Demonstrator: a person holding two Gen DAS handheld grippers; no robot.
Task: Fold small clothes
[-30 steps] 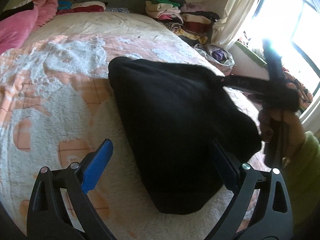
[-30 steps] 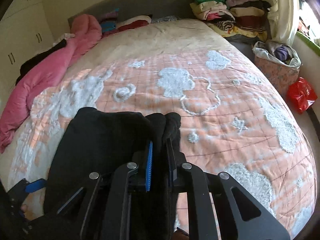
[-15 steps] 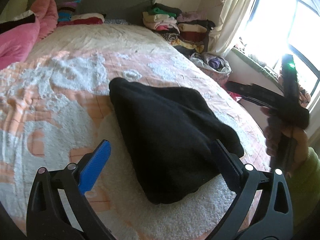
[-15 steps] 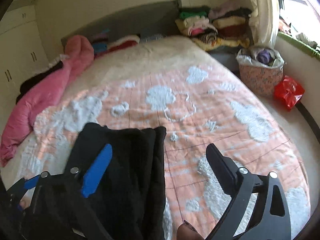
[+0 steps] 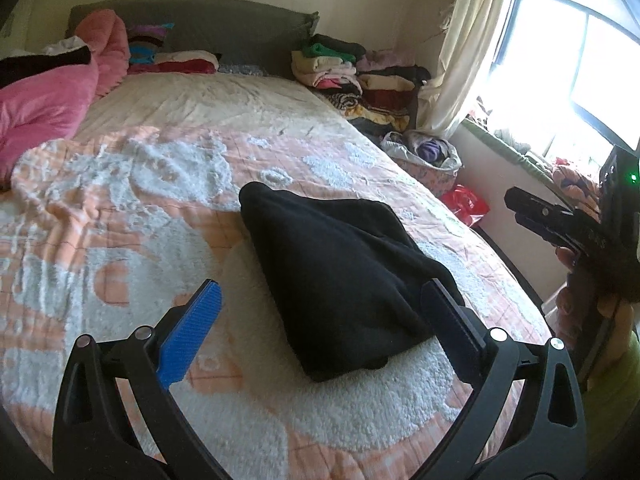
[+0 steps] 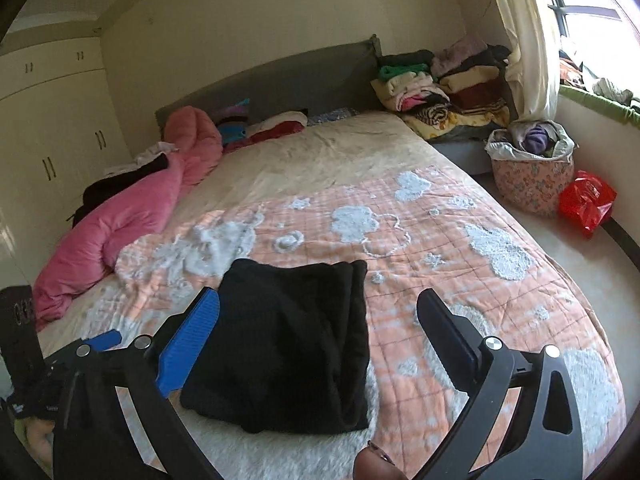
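A folded black garment (image 5: 344, 272) lies flat on the orange and white bedspread (image 5: 120, 208); it also shows in the right wrist view (image 6: 292, 340). My left gripper (image 5: 320, 312) is open and empty, held above the garment's near end. My right gripper (image 6: 320, 324) is open and empty, raised above the garment. In the left wrist view the right gripper's body (image 5: 576, 228) shows at the right edge, off the bed. The left gripper's blue pad (image 6: 104, 338) shows at the lower left of the right wrist view.
A pink duvet (image 6: 132, 216) lies along the bed's left side. Stacks of folded clothes (image 6: 436, 84) sit beyond the bed's far right corner. A floral laundry basket (image 6: 528, 172) and a red bag (image 6: 586, 200) stand on the floor at the right, below the window (image 5: 580, 72).
My right gripper let go of the black garment, opened and drew back upward. The garment settled flat on the bed. My left gripper rose a little and stayed open.
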